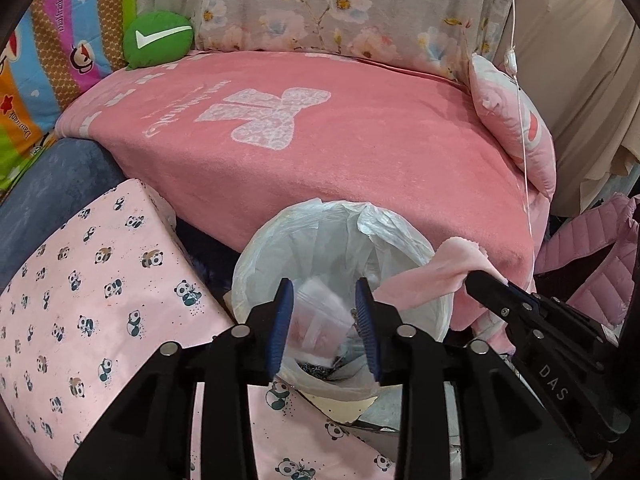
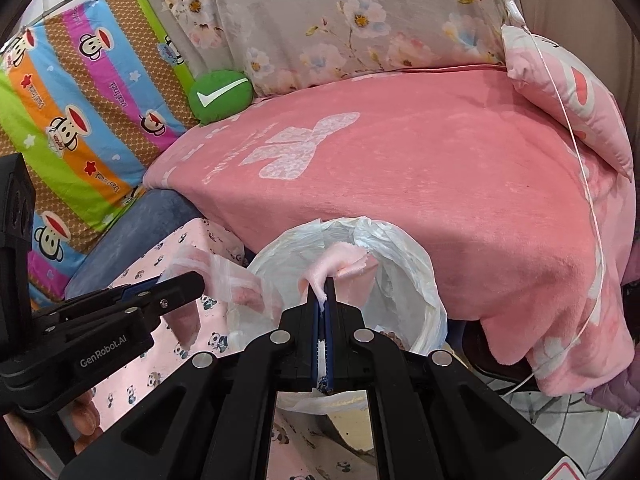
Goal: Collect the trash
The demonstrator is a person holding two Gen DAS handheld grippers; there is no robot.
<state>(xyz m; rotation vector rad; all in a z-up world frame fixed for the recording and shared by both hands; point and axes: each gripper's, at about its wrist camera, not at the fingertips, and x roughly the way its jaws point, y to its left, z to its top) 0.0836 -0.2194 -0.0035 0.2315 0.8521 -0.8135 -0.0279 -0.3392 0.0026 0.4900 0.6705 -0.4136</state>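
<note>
Your left gripper hangs over the mouth of the white-lined trash bin, its blue pads spread apart. A clear zip bag lies between the pads, over the bin opening; the pads do not press on it, though from the right wrist view the bag seems to hang just at the left gripper's tip, so you cannot tell whether one pad touches it. Your right gripper has its fingers pressed together on a scrap of pink foam, held over the bin's rim. The bin stands against the pink blanket on the sofa, beside a panda-print box. A green check-mark cushion sits at the back.
</note>
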